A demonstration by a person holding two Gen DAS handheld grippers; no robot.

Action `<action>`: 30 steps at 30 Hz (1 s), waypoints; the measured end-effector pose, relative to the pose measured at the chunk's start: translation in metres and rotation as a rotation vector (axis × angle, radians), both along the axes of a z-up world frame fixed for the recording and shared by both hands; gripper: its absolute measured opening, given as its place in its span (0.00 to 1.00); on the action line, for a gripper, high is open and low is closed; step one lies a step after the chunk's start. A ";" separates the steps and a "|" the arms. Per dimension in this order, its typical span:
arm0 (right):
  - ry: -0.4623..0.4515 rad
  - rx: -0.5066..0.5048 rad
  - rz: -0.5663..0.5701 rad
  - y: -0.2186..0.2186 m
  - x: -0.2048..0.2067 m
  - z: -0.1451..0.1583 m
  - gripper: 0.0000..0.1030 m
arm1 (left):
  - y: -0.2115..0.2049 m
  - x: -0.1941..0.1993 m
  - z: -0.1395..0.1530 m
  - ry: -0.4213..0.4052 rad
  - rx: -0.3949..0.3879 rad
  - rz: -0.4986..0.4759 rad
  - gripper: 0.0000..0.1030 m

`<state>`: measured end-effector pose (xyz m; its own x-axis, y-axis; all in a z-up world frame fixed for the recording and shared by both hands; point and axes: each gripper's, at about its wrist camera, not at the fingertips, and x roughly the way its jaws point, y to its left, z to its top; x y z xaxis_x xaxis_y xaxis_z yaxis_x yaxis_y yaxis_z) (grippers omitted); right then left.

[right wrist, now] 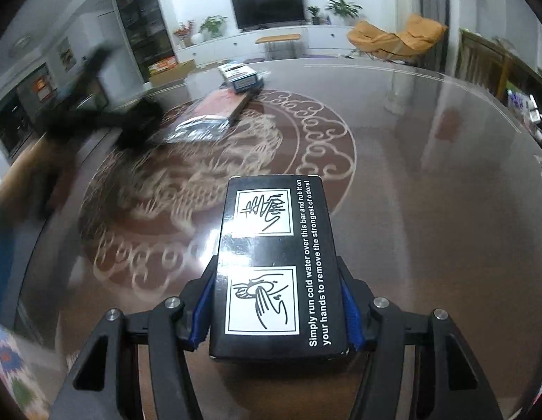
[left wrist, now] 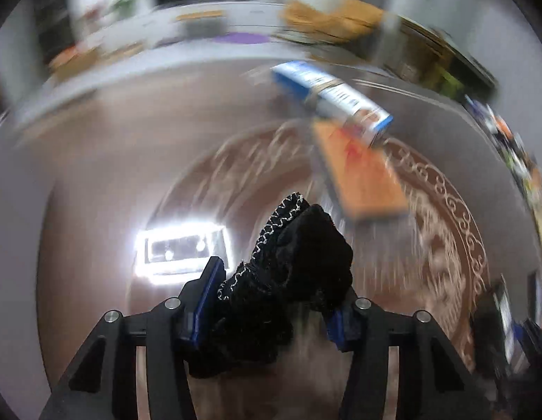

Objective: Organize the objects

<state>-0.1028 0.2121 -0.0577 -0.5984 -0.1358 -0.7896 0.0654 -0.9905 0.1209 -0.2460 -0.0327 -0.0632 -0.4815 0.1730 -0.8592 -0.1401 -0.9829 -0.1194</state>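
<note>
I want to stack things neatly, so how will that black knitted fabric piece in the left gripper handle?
The black fabric bunches and droops between the left gripper, so it is probably floppy and light. It will likely slump when set down, not stack squarely. Its knit surface looks grippy, unlikely to slip.

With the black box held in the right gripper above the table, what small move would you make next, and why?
Probably carry the black box, clamped in the right gripper, toward the orange package and blue box grouped across the table, and set it beside them.
</note>
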 end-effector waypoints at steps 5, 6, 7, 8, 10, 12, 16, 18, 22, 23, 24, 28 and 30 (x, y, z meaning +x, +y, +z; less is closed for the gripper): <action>0.020 0.089 -0.026 -0.025 -0.030 -0.005 0.67 | -0.018 0.080 -0.008 0.043 0.005 0.141 0.61; 0.003 0.107 -0.015 -0.031 -0.035 -0.007 0.81 | -0.016 0.084 -0.008 0.067 -0.012 0.140 0.68; -0.027 0.132 -0.010 -0.034 -0.038 -0.011 1.00 | -0.012 0.088 -0.011 0.082 -0.042 0.131 0.73; -0.036 0.139 -0.011 -0.036 -0.040 -0.013 1.00 | -0.011 0.086 -0.014 0.089 -0.069 0.119 0.85; -0.031 0.136 -0.014 -0.036 -0.039 -0.016 1.00 | 0.003 0.085 -0.020 0.107 -0.127 0.087 1.00; -0.029 0.136 -0.014 -0.036 -0.039 -0.017 1.00 | 0.005 0.080 -0.021 0.105 -0.113 0.077 1.00; -0.029 0.136 -0.014 -0.036 -0.039 -0.017 1.00 | 0.003 0.080 -0.022 0.102 -0.112 0.077 1.00; -0.029 0.136 -0.014 -0.036 -0.039 -0.017 1.00 | 0.003 0.080 -0.021 0.102 -0.111 0.077 1.00; -0.029 0.136 -0.014 -0.035 -0.039 -0.016 1.00 | 0.003 0.080 -0.022 0.102 -0.111 0.077 1.00; -0.029 0.136 -0.014 -0.036 -0.039 -0.018 1.00 | 0.002 0.081 -0.021 0.102 -0.111 0.077 1.00; -0.029 0.136 -0.014 -0.035 -0.039 -0.016 1.00 | 0.003 0.080 -0.022 0.102 -0.111 0.078 1.00; -0.029 0.136 -0.014 -0.035 -0.038 -0.016 1.00 | 0.003 0.080 -0.022 0.102 -0.111 0.077 1.00; -0.029 0.136 -0.014 -0.035 -0.038 -0.016 1.00 | 0.003 0.081 -0.022 0.102 -0.111 0.078 1.00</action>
